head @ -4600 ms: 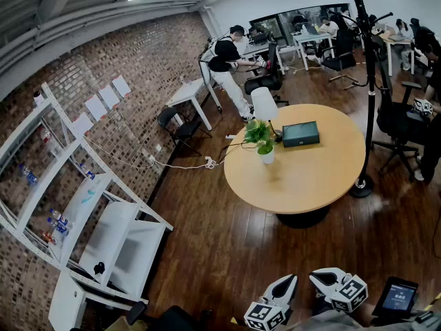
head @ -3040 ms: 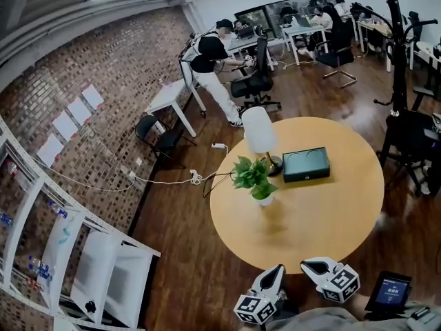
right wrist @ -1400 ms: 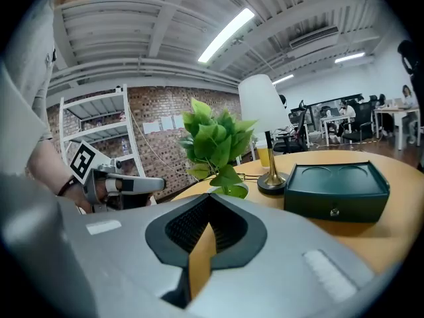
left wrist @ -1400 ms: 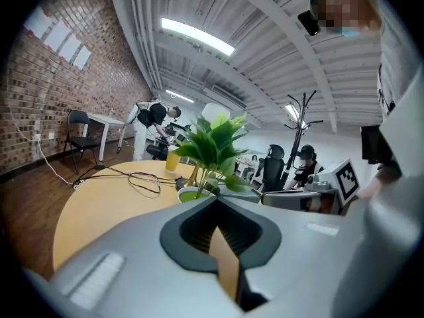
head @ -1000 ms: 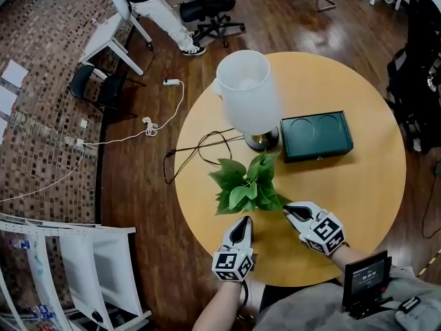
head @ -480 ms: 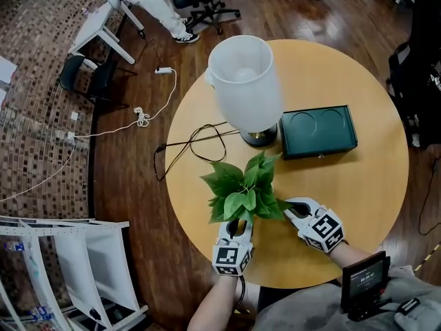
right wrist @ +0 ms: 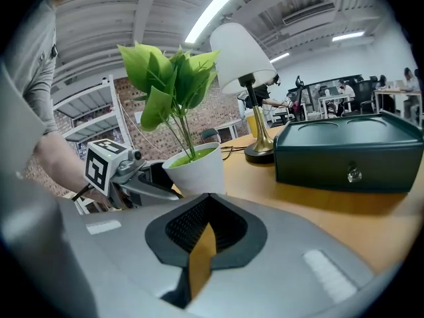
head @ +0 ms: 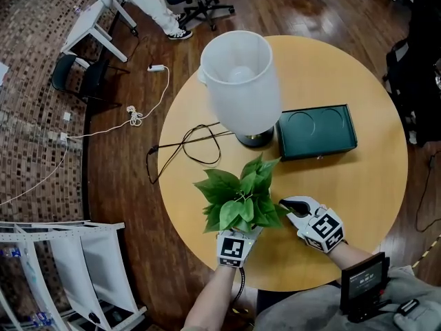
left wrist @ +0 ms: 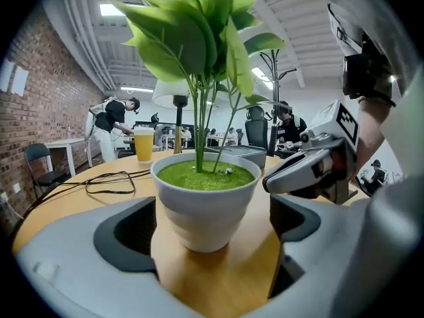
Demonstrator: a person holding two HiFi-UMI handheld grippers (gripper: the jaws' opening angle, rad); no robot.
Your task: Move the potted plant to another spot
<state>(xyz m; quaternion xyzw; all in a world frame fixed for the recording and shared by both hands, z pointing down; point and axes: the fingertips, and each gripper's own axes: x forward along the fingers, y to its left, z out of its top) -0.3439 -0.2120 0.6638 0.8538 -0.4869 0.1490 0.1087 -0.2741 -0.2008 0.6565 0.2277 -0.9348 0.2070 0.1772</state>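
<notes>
At the near edge of the counter point(head: 358, 192), the potted plant point(head: 238, 197) stands upright on its base, just short of the lamp point(head: 241, 81) and near-left of the green box point(head: 317, 131). Its white pot sits between the jaws of the left claw point(left wrist: 211, 234), which are opening and clear of the pot wall on both sides, evidently to admit it before any grip. The right claw point(head: 289, 206) rests just right of the leaves, jaws together on nothing, judged to be standing by.
</notes>
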